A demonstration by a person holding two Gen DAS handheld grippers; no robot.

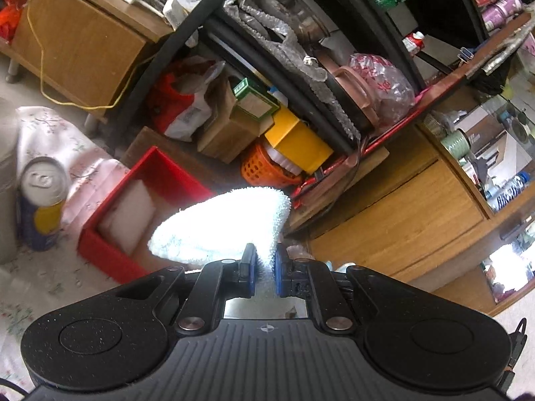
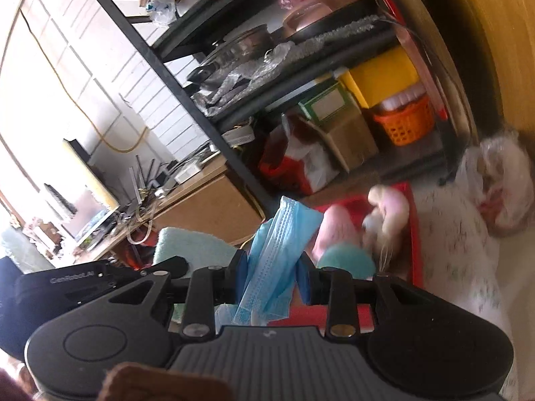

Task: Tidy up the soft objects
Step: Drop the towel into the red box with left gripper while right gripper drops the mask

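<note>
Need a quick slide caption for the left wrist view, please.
Left gripper pinches a white terry cloth above a red bin holding a white pad.

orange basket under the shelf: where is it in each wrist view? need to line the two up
Left wrist: the orange basket sits just above centre, on the floor level of the black rack, under the yellow box.
Right wrist: the orange basket is upper right, again under the yellow box.
Shared landmark: the red bin, lower left in the left view, lower right of centre in the right.
</note>
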